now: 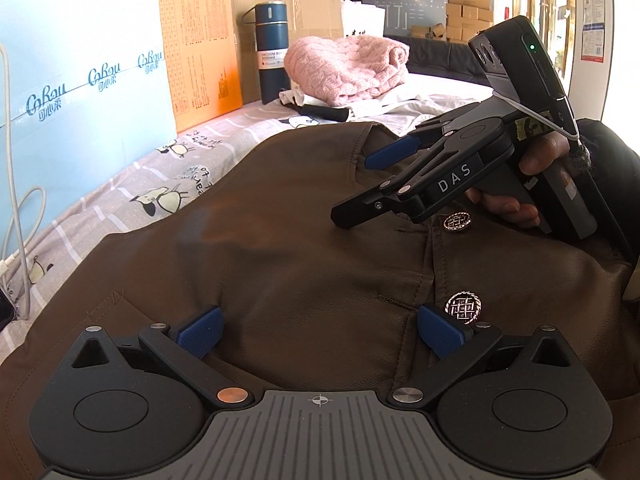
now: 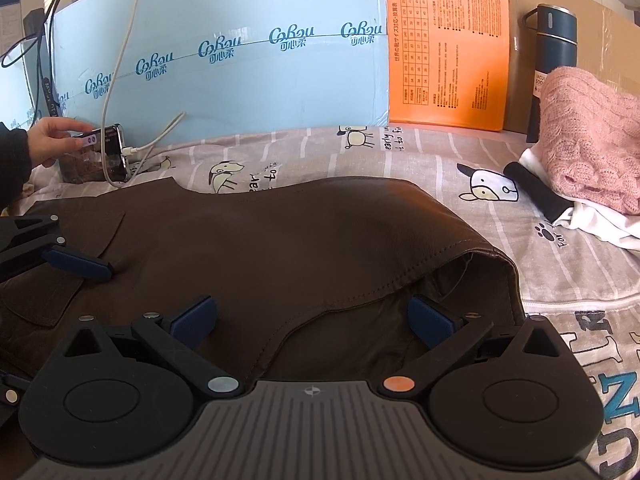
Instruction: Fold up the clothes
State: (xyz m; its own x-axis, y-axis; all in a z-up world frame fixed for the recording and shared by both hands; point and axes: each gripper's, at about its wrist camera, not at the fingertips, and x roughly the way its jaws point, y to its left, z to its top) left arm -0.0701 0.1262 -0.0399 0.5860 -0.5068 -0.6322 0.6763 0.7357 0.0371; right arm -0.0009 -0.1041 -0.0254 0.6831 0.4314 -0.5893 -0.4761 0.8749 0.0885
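A brown vest (image 1: 288,216) lies spread across the middle of both views on the printed sheet (image 1: 132,184), buttons (image 1: 463,307) up. The left gripper (image 1: 320,330) hovers low over its front, fingers spread wide, holding nothing. The right gripper (image 2: 312,318), just as released, sits at the armhole edge (image 2: 472,256) at the lower right of its own view. To fold cleanly, I'd pinch that stitched edge squarely, one layer only, while the left pins the front flat near the buttons, then carry the side over without dragging the sheet.
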